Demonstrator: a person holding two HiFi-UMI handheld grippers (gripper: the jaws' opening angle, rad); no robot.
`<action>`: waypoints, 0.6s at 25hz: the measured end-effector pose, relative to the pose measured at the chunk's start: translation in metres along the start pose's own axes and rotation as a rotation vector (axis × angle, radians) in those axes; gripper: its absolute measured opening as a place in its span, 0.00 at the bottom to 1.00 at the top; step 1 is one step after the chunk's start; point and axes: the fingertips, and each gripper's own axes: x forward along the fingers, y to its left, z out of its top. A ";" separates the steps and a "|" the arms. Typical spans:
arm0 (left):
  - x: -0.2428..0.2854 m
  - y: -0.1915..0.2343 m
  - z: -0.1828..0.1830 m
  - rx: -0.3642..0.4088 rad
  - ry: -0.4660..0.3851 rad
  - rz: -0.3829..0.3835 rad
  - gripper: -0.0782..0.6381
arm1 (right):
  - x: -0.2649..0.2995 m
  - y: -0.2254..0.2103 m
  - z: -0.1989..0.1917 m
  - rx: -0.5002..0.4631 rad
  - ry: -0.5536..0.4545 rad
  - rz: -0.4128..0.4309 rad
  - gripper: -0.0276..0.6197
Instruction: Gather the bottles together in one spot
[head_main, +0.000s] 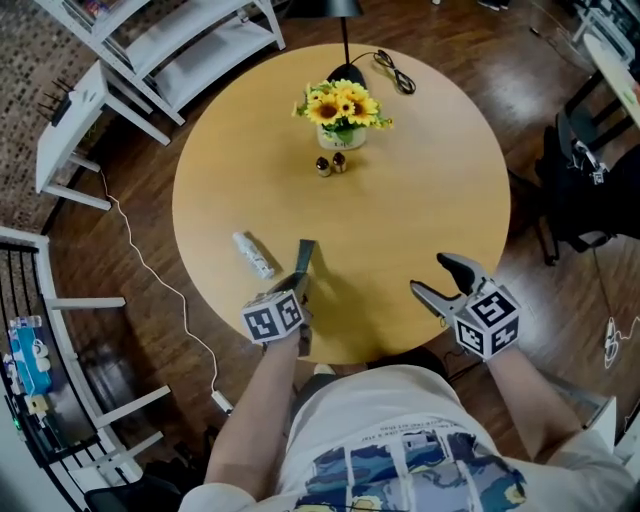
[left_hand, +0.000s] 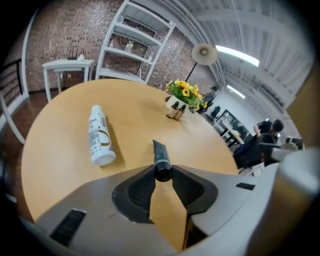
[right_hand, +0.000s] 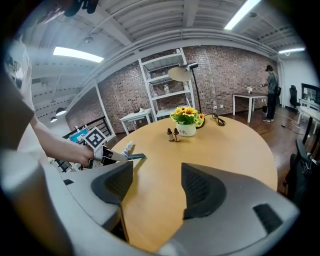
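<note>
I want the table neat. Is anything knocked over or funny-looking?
Yes. The white bottle lies flat on its side, apart from the two small brown bottles standing upright by the flower pot. The left tool pinches a dark tube by its cap end.

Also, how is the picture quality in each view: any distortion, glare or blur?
Head view: even light and sharp, with little bending of the round table. Left gripper view: strong fisheye curve and black corners, but the dark tube is sharp. Right gripper view: the same curve, and the ceiling lights burn out to white.
</note>
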 end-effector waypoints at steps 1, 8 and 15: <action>-0.005 -0.008 0.000 -0.028 -0.012 -0.064 0.26 | 0.001 0.004 0.002 0.002 -0.006 0.009 0.54; -0.063 -0.066 0.006 -0.125 -0.092 -0.485 0.26 | 0.007 0.052 0.018 -0.056 -0.056 0.128 0.51; -0.149 -0.124 0.006 0.090 -0.150 -0.765 0.26 | -0.004 0.098 0.060 0.256 -0.199 0.354 0.31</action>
